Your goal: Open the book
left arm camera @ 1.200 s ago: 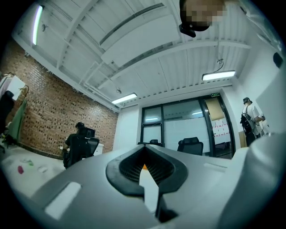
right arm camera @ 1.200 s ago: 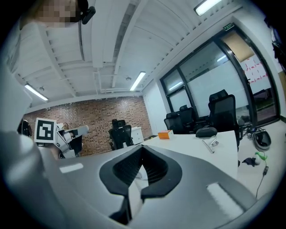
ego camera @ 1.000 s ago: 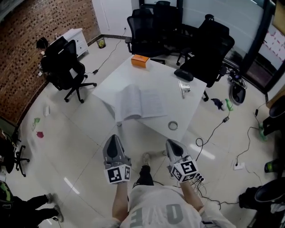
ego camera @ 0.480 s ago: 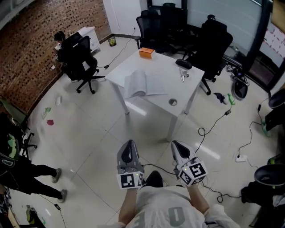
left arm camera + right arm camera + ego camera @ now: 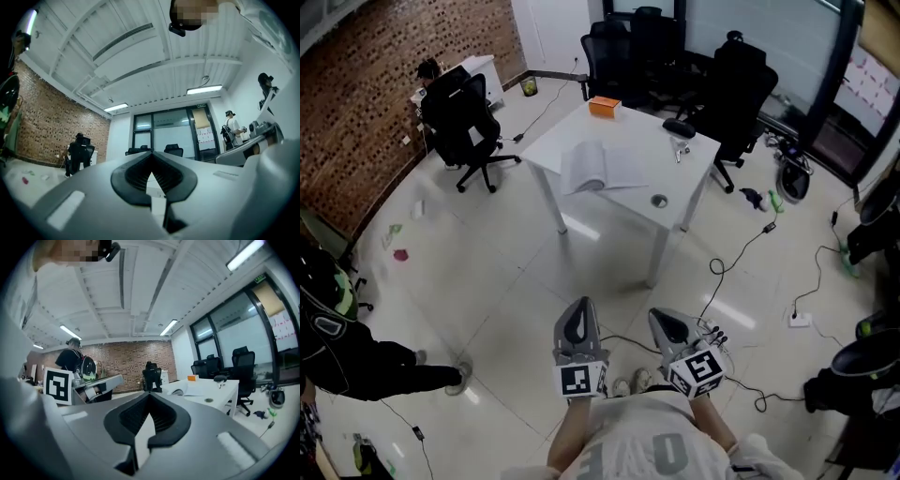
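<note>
An open book (image 5: 602, 167) lies with its pages spread on the white table (image 5: 572, 134), far ahead of me in the head view. The right gripper view shows the book (image 5: 182, 389) small on the table (image 5: 220, 391). My left gripper (image 5: 577, 318) and right gripper (image 5: 666, 324) are both held close to my body over the tiled floor, well short of the table. Both are shut with nothing between the jaws. In the left gripper view the left gripper (image 5: 151, 154) points about level toward the glass wall.
On the table sit an orange box (image 5: 604, 107), a roll of tape (image 5: 659, 200) and a small metal item (image 5: 679, 150). Black office chairs (image 5: 467, 127) stand round it. Cables (image 5: 745, 260) trail over the floor at the right. A person's legs (image 5: 389, 361) are at the lower left.
I have backed away from the table: it and the book appear smaller and farther off. Both grippers stay shut and side by side. A person's legs have come into view at the lower left.
</note>
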Demonstrator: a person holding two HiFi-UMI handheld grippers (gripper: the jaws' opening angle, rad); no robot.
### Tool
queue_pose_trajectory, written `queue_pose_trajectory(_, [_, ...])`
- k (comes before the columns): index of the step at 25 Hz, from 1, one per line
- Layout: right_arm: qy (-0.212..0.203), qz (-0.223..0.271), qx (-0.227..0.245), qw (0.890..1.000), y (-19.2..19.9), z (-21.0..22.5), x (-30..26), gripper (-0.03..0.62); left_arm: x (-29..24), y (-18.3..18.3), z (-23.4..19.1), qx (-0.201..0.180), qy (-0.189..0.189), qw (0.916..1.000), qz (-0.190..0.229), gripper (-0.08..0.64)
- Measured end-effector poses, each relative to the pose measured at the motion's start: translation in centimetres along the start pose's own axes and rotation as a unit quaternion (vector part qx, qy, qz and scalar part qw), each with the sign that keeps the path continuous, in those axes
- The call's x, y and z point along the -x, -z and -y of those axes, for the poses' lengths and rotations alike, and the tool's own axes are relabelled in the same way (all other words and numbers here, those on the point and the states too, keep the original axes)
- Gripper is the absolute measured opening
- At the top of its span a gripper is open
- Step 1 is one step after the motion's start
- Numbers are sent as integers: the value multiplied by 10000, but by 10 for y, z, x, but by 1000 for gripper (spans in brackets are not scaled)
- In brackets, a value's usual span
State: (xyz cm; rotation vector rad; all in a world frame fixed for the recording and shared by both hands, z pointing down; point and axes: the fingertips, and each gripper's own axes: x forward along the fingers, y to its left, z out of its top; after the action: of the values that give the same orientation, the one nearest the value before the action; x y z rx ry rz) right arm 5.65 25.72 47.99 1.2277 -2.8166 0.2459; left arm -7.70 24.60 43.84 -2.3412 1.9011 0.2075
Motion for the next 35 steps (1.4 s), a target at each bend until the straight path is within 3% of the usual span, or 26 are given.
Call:
queue_pose_trajectory(3, [42, 40, -293, 9996, 5, -6, 6, 0, 8, 3, -6, 206, -40, 9998, -66, 11])
queue_pose_trajectory(15, [95, 177, -368, 9991, 4, -18, 16, 1, 21, 2, 27, 121, 457, 9988, -105, 11])
queue_pose_trajectory(35, [-208, -83, -490, 9985, 23, -28, 14, 2, 40, 14, 12, 239, 4, 9995, -183, 11])
